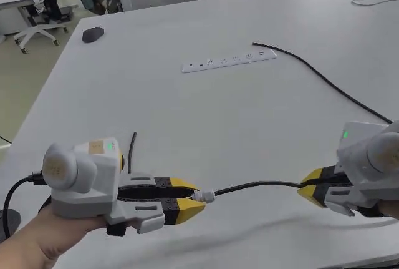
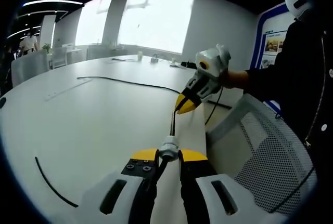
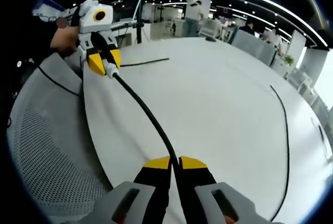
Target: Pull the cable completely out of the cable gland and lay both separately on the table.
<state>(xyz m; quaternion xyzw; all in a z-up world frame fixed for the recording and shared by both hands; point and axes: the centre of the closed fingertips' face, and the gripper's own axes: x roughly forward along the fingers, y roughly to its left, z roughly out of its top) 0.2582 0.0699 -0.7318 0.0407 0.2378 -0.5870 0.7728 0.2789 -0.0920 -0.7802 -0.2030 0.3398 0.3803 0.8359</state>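
Black cable (image 1: 255, 186), pinched by right gripper (image 1: 304, 189), enters white gland (image 1: 206, 195) clamped in left gripper (image 1: 197, 200).

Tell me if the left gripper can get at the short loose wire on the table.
Probably not yet: the left gripper is shut on the cable gland. The short wire lies nearby on the bare table, with nothing between.

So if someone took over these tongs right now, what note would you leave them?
The left tongs are shut on the gland, held just above the table.
The right tongs are shut on the cable, which spans between the two.
Done: both pieces gripped.
Left: the cable is not yet out of the gland. Pull it fully out, then lay each down apart on the table.
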